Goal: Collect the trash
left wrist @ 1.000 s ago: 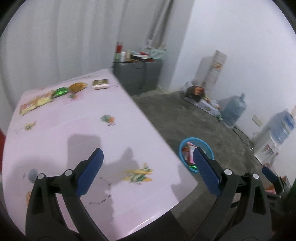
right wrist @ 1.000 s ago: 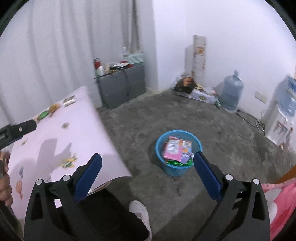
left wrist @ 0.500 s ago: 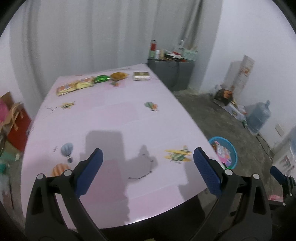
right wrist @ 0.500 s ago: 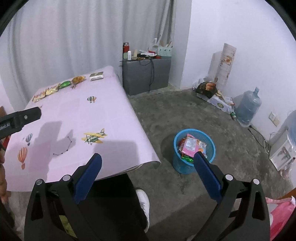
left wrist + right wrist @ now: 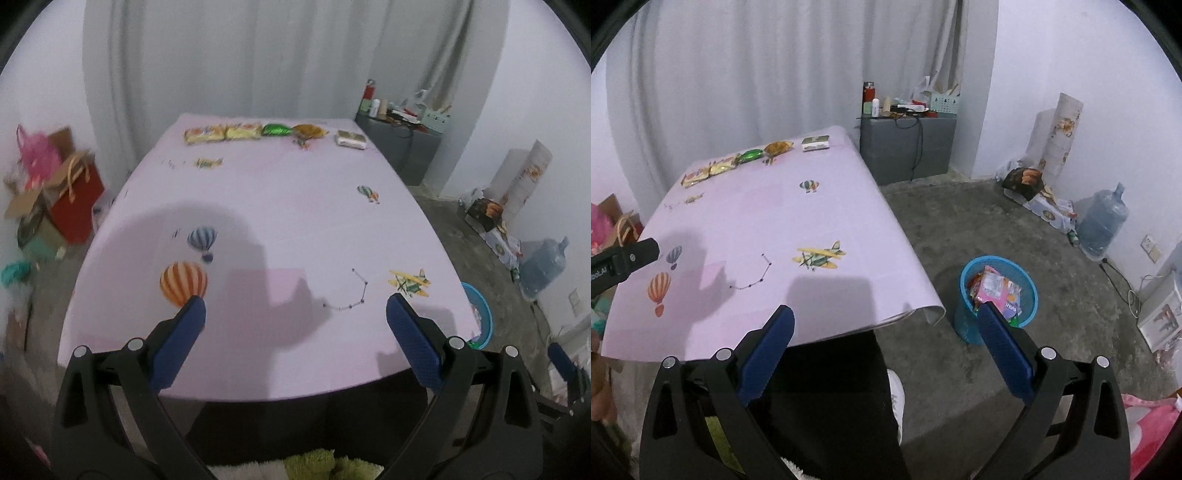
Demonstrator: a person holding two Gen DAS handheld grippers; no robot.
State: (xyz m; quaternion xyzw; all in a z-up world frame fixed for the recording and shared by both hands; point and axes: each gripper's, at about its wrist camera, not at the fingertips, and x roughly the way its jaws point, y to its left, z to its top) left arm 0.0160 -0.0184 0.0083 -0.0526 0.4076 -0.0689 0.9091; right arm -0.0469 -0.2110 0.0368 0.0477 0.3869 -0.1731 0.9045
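Several snack wrappers lie in a row at the far edge of the pink table (image 5: 280, 221): yellow packets (image 5: 221, 133), a green one (image 5: 276, 129), an orange one (image 5: 309, 130) and a white pack (image 5: 350, 139). They also show in the right wrist view (image 5: 750, 156). A blue trash basket (image 5: 999, 295) holding wrappers stands on the floor right of the table; its rim shows in the left wrist view (image 5: 480, 314). My left gripper (image 5: 295, 314) is open and empty over the near table edge. My right gripper (image 5: 886, 325) is open and empty, near the table's front right corner.
A grey cabinet (image 5: 905, 147) with bottles stands behind the table. A water jug (image 5: 1102, 221) and boxes (image 5: 1041, 206) sit along the right wall. Bags and a red box (image 5: 74, 199) lie left of the table. A person's legs and shoe (image 5: 895, 398) are below.
Both grippers have swung left, from facing the basket and floor toward the table. The left view now faces the table squarely. Both stay open and empty.
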